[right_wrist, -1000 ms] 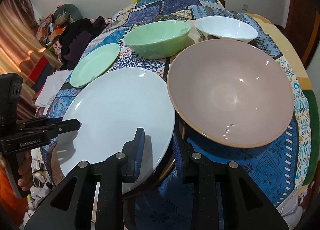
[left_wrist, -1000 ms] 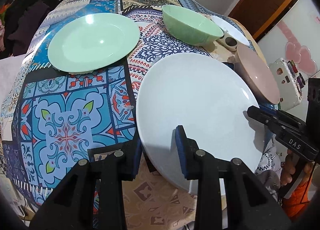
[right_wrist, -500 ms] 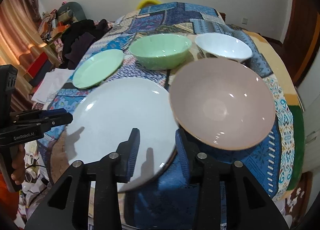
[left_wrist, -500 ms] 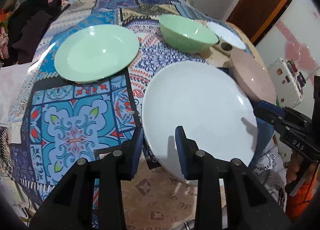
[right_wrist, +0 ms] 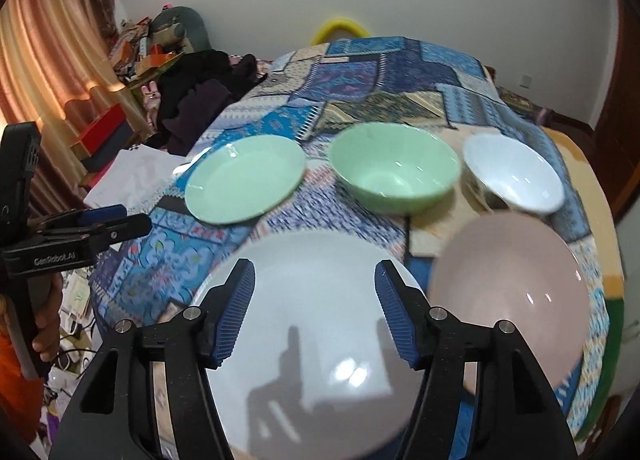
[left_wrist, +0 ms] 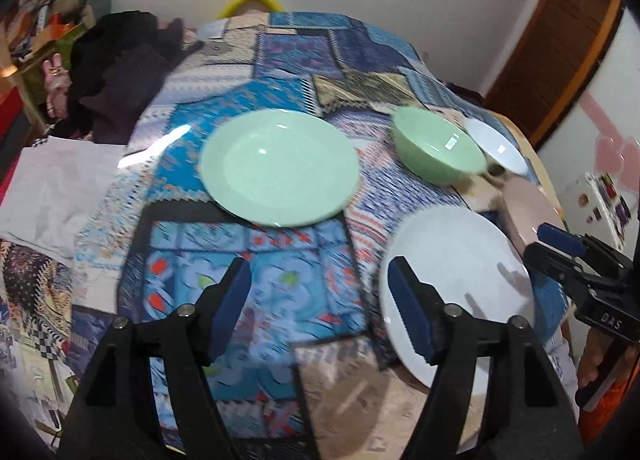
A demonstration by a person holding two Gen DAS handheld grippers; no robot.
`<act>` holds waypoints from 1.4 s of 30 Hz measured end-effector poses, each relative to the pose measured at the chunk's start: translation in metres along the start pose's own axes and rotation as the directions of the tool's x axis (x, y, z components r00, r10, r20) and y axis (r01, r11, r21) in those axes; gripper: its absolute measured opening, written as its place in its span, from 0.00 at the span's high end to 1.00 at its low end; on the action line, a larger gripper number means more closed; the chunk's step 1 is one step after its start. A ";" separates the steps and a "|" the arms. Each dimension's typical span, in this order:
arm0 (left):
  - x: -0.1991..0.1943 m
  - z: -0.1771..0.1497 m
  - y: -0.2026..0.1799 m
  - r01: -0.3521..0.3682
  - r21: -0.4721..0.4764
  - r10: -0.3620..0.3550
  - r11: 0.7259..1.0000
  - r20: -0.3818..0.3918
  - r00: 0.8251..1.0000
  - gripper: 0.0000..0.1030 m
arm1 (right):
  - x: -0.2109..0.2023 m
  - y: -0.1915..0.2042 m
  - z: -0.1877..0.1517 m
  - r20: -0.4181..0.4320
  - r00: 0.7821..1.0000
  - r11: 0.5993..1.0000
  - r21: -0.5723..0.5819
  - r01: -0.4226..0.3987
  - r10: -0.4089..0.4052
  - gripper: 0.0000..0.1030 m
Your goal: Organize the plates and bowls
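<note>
Patterned-cloth counter (left_wrist: 256, 284): both hand-held grippers, left (left_wrist: 316, 304) and right (right_wrist: 314, 312), opening, empty, above white plate (right_wrist: 320, 340); judged next—grasp green plate (left_wrist: 280, 167).

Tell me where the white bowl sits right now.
In the right wrist view the white bowl sits far right on the table, beside the green bowl and behind the pink bowl.

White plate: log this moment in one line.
white plate on table, unheld | left gripper opening, empty | right gripper opening, empty
</note>
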State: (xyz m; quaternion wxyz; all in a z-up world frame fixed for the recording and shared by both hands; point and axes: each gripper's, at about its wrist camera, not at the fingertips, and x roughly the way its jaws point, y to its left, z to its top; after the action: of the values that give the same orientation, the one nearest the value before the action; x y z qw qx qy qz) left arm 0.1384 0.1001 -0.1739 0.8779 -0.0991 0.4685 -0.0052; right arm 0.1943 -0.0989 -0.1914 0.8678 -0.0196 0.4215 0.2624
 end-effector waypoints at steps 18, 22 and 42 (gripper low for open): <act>0.103 0.057 0.096 -0.118 -0.077 0.108 0.990 -0.130 0.986 0.24 | 0.121 0.024 0.053 -0.213 0.977 0.997 -0.056 -0.043 0.030 0.42; 0.121 0.064 0.109 -0.092 -0.092 0.079 0.992 -0.136 0.988 0.30 | 0.139 0.027 0.059 -0.251 0.967 0.997 -0.056 -0.047 0.032 0.55; 0.138 0.072 0.116 -0.018 -0.068 0.008 0.997 -0.153 0.988 0.68 | 0.157 0.051 0.053 -0.321 0.943 0.991 -0.069 -0.117 0.089 0.68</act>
State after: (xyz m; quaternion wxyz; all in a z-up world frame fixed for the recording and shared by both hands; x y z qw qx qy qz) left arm 0.2652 0.2118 -0.2688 0.8356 -0.1259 0.5346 0.0093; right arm 0.2878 0.0273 -0.2645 0.7721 -0.0772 0.5444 0.3187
